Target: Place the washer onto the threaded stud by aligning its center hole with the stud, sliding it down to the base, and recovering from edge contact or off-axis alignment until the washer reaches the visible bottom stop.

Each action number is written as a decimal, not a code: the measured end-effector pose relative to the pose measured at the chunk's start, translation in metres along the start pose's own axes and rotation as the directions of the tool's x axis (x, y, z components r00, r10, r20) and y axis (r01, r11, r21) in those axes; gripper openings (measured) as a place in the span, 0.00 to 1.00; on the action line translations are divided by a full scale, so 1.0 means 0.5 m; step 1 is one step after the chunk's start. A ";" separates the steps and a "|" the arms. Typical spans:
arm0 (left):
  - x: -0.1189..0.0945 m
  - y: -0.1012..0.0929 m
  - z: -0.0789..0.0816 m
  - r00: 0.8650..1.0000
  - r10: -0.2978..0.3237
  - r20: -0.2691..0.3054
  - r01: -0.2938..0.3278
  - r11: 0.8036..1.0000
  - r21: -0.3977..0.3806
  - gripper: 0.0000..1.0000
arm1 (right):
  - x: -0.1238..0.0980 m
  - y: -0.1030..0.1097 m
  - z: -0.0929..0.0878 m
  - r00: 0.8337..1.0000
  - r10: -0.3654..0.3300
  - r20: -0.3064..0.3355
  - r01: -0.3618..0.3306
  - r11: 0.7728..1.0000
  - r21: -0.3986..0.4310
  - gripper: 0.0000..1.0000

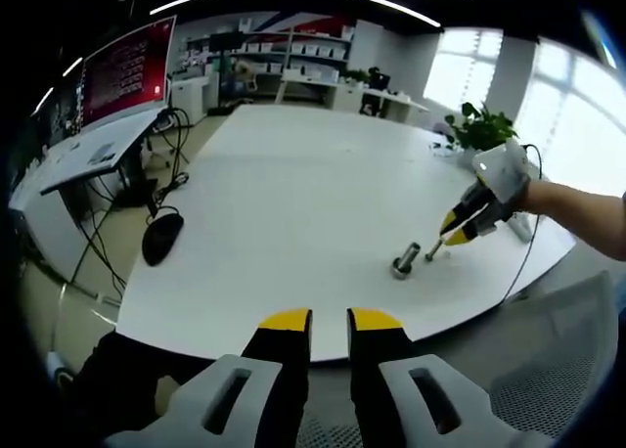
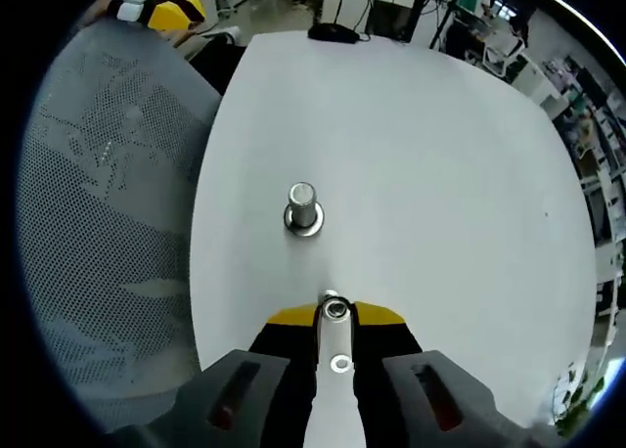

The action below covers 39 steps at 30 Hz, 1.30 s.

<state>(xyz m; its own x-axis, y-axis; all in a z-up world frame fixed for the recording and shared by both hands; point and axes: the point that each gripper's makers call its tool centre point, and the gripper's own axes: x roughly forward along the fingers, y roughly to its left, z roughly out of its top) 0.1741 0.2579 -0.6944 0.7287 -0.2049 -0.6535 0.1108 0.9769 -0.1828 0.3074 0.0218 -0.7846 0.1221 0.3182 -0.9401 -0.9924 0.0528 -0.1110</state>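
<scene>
Two sets of tongs are working over one wide white tabletop [image 2: 411, 145], which is carrying the whole job. Beside its near edge, a grey mesh office chair [image 2: 108, 203] is sitting unused. Next in size, the left tongs [image 1: 330, 321] are hanging back over that edge, jaws nearly together with a narrow gap and nothing between them, probably keeping out of the way. The right tongs [image 2: 336, 316] are pinching a washer [image 2: 335, 309] on edge at their yellow tips, likely so its centre hole is staying free for the stud; in the left gripper view they [image 1: 452, 235] are reaching in from the right, tips low near the tabletop. The threaded stud [image 2: 302, 205] is standing upright on its flanged base, just ahead of the held washer and still bare, so alignment is yet to come. Smallest, a second washer [image 2: 340, 364] is lying flat on the tabletop between the right jaws, seemingly a spare.
</scene>
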 end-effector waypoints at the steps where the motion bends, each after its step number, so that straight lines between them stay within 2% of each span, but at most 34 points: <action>1: 0.000 0.000 0.000 1.000 0.000 0.000 0.000 1.000 0.000 0.12 | 0.001 0.000 -0.001 1.000 0.003 -0.002 -0.003 1.000 0.001 0.13; 20: 0.000 0.002 -0.003 1.000 0.006 -0.007 -0.006 1.000 0.005 0.11 | 0.091 0.010 -0.033 0.994 0.054 -0.095 -0.053 0.999 0.010 0.13; 23: 0.000 0.002 -0.004 1.000 0.007 -0.012 -0.007 1.000 0.002 0.11 | 0.091 0.012 -0.033 0.993 0.069 -0.099 -0.069 0.998 0.000 0.14; 25: 0.001 0.002 -0.004 1.000 0.007 -0.011 -0.007 1.000 0.001 0.11 | 0.089 0.017 -0.037 0.991 0.080 -0.111 -0.086 0.995 -0.050 0.18; 27: 0.001 0.003 -0.005 1.000 0.008 -0.014 -0.008 1.000 0.002 0.11 | 0.087 0.015 -0.041 0.992 0.063 -0.111 -0.068 0.997 -0.043 0.25; 29: 0.001 0.003 -0.005 1.000 0.008 -0.014 -0.008 1.000 0.002 0.11 | 0.079 0.018 -0.045 0.992 0.074 -0.098 -0.076 0.997 -0.019 0.25; 35: 0.001 0.003 -0.005 1.000 0.008 -0.015 -0.008 1.000 0.001 0.11 | 0.062 0.025 -0.092 0.990 0.088 -0.110 -0.089 0.996 -0.003 0.26; 39: 0.001 0.003 -0.005 1.000 0.009 -0.013 -0.009 1.000 0.001 0.11 | 0.054 0.014 -0.126 0.991 0.079 -0.108 -0.072 0.995 0.062 0.26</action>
<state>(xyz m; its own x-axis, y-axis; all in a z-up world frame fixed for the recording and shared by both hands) 0.1729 0.2591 -0.6965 0.7209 -0.1968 -0.6645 0.1050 0.9788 -0.1760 0.3030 -0.0289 -0.8311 0.0414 0.2173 -0.9752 -0.9958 0.0884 -0.0226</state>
